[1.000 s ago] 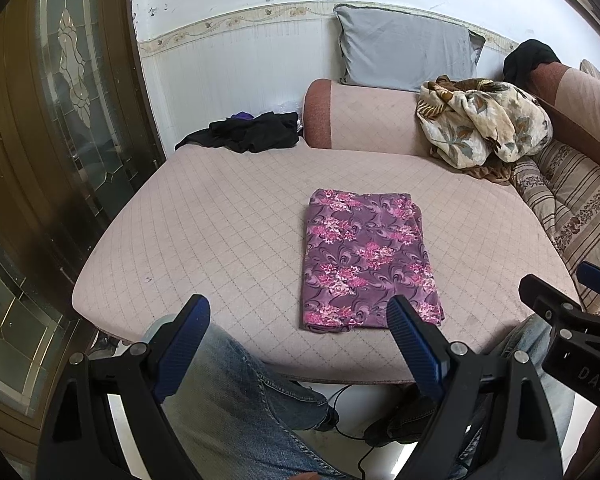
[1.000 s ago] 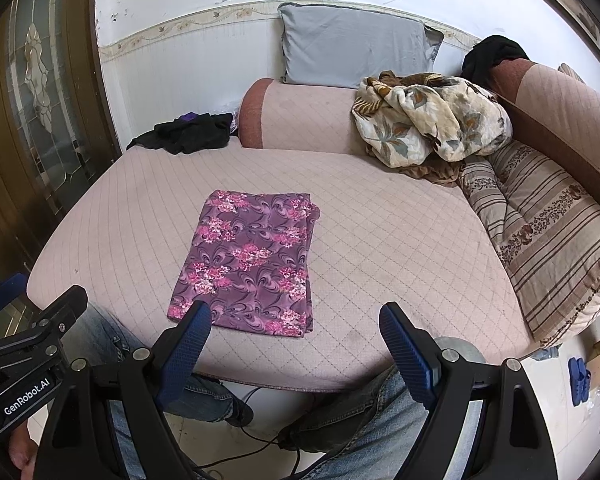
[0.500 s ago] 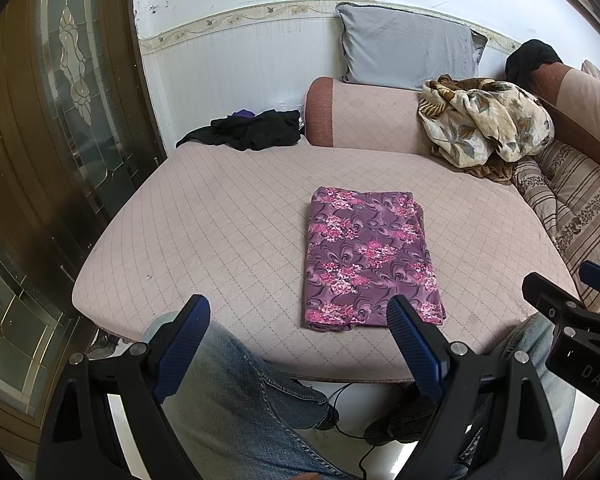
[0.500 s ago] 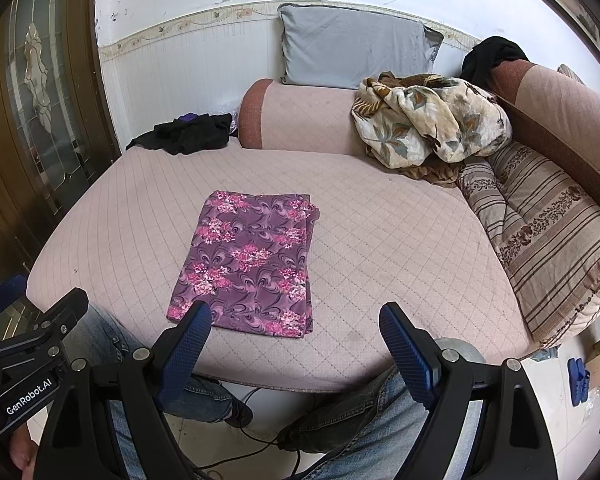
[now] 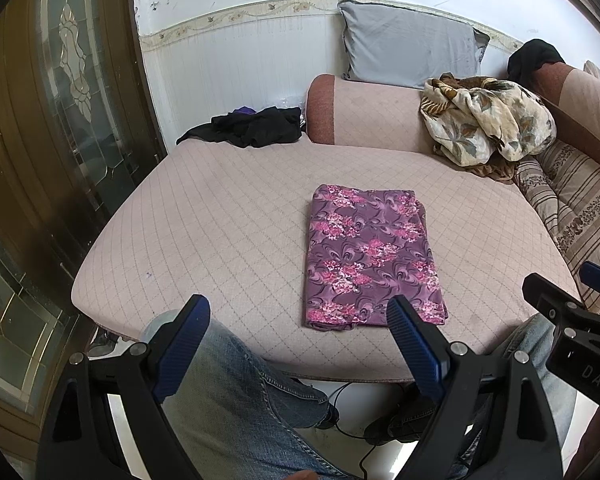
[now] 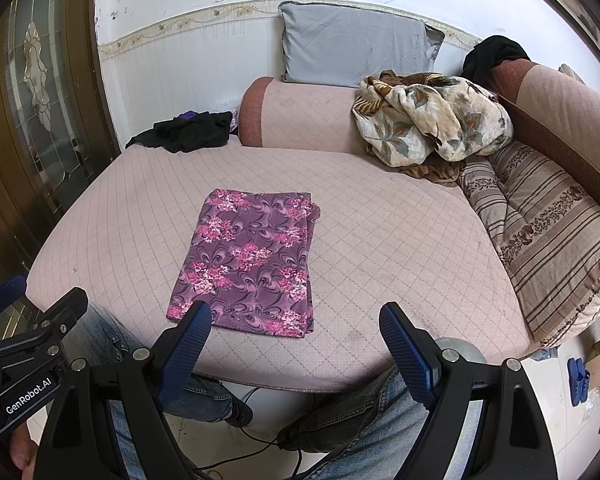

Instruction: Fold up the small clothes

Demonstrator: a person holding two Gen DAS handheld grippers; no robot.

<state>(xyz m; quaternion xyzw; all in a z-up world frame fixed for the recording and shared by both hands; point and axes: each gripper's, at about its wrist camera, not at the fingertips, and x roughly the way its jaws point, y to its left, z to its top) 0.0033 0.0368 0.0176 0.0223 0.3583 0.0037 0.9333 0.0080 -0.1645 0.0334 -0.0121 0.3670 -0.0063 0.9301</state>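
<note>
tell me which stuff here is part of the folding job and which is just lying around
Part of the job:
- purple floral cloth, folded flat on the pink quilted sofa seat
- left gripper and right gripper, both open and empty

Just lying about:
- black clothes at the far corner
- grey pillow
- crumpled floral blanket
- striped cushion

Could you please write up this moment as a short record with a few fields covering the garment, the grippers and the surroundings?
garment: purple floral cloth, folded into a flat rectangle
surface: pink quilted cushion
left gripper: open, empty, near front edge
right gripper: open, empty, near front edge
contact: neither gripper touches the cloth
behind: grey pillow, crumpled floral blanket, dark clothes
</note>
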